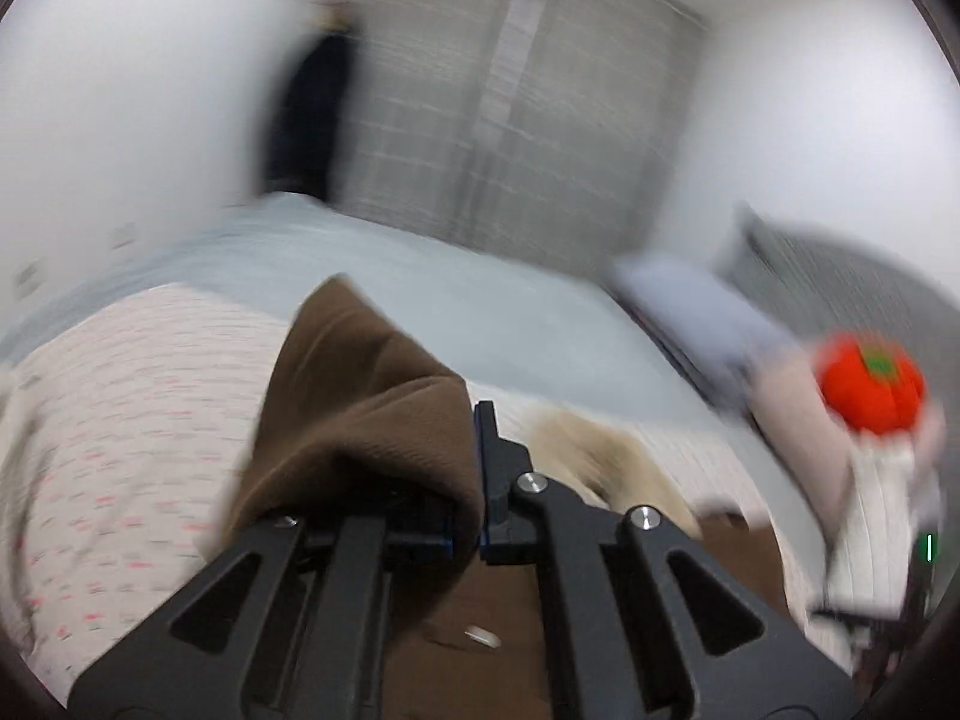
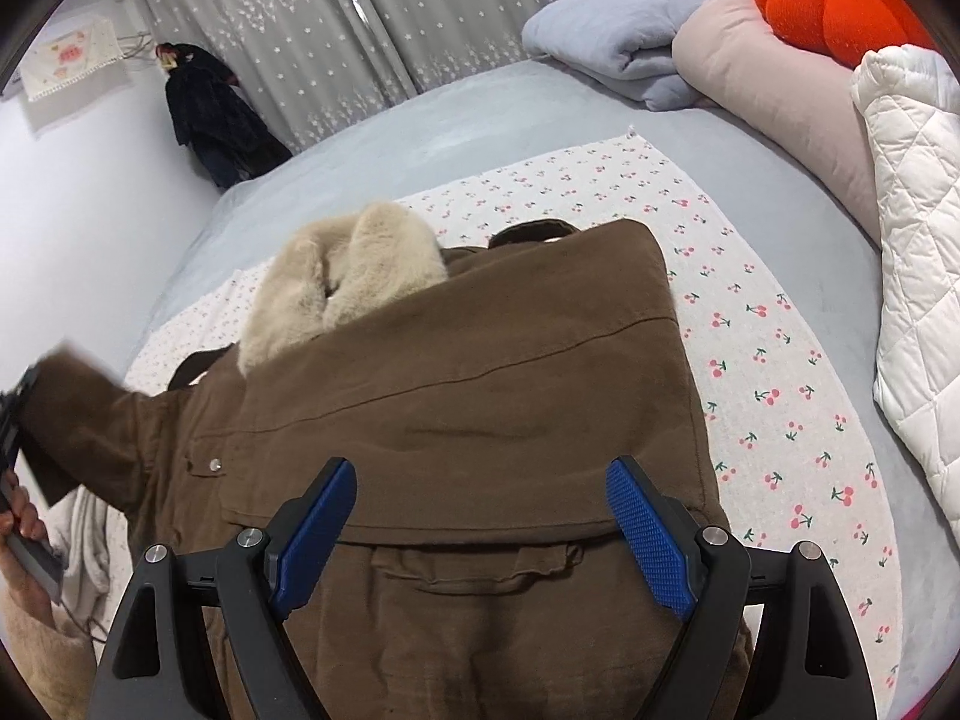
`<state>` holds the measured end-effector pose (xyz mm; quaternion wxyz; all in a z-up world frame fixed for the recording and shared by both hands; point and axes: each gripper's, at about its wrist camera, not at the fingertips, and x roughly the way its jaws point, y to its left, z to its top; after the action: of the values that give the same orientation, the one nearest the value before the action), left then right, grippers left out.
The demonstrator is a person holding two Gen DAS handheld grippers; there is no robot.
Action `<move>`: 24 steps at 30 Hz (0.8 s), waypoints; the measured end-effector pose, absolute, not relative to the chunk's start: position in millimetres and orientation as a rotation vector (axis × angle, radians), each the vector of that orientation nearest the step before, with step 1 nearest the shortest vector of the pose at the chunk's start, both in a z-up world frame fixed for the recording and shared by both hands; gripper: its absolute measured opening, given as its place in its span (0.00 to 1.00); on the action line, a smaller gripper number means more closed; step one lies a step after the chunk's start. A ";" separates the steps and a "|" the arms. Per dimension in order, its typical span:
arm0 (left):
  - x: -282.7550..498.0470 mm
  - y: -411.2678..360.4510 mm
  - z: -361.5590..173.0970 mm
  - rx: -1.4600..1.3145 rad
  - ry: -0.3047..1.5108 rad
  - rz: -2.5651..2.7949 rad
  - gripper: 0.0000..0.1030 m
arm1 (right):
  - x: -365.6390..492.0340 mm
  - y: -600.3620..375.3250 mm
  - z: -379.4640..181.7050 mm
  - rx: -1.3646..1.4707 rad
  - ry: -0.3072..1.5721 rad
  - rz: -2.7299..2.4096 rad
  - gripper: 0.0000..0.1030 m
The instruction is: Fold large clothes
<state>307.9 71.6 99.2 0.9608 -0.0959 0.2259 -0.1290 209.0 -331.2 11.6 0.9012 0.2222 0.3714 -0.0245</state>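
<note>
Left gripper: clamped on a brown sleeve, lifted above the cherry-print sheet; view blurred.
Right gripper: jaws spread wide, empty, tilted down over the brown coat.
Coat: flat on the sheet, fur collar exposed.
Left hand: at the frame's left edge, holding the sleeve raised.

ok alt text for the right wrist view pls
A brown coat with a cream fur collar lies on a cherry-print sheet; the open right gripper hovers above it, and the left gripper lifts one sleeve.
</note>
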 end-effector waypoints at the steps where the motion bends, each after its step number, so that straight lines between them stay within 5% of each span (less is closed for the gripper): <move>1: 305.3 50.9 95.3 -0.149 0.485 -0.308 0.06 | 208.8 -332.1 11.6 0.461 0.769 -0.049 0.85; 7: 320.1 -62.6 4.9 0.062 0.796 -0.450 0.07 | 205.8 -337.6 11.0 0.484 0.770 -0.038 0.85; 12: 313.2 -72.5 -66.7 0.016 0.951 -0.455 0.12 | 204.3 -339.8 11.2 0.487 0.770 -0.033 0.85; 14: 310.0 -65.3 -53.0 -0.004 0.956 -0.477 0.19 | 206.4 -337.2 9.2 0.481 0.780 -0.029 0.85; 16: 301.3 -60.4 -42.2 -0.021 0.998 -0.516 0.47 | 208.1 -333.5 7.4 0.473 0.788 -0.024 0.85; 18: 281.9 -56.9 -28.6 -0.021 1.002 -0.552 0.60 | 211.2 -327.6 7.1 0.461 0.792 -0.018 0.85; 24: 237.1 5.7 -4.6 0.014 0.944 -0.467 0.72 | 217.8 -288.0 8.4 0.354 0.807 0.042 0.85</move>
<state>237.1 5.7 -4.6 0.8646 0.0067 0.4503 -0.2230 217.8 -288.0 8.4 0.9043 0.1715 0.3904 0.0205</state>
